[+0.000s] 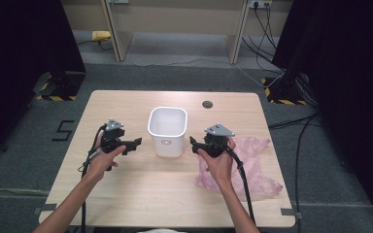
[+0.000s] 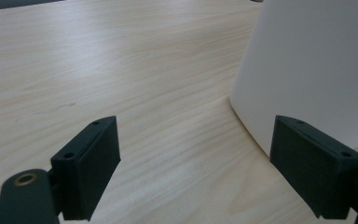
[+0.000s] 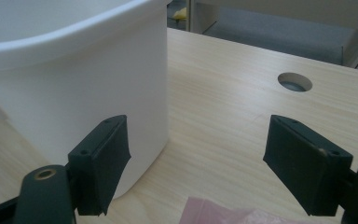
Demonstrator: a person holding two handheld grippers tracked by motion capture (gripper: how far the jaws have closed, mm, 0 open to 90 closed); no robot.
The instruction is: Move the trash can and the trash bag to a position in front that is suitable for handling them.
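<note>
While both grippers flank it, the white bin (image 1: 167, 130) stands upright at frame centre in the high view, on the table (image 1: 141, 189). Left gripper (image 1: 135, 143): jaws spread wide, nothing between them, just left of the bin; in its own view the bin wall (image 2: 317, 60) fills the upper right. Right gripper (image 1: 193, 142): jaws likewise wide apart and empty, just right of the bin. Pink bag (image 1: 252, 165) lies flat at right of centre, under the right hand (image 1: 218, 162). Cable hole (image 3: 294, 81) sits beyond, upper right in the right gripper view.
</note>
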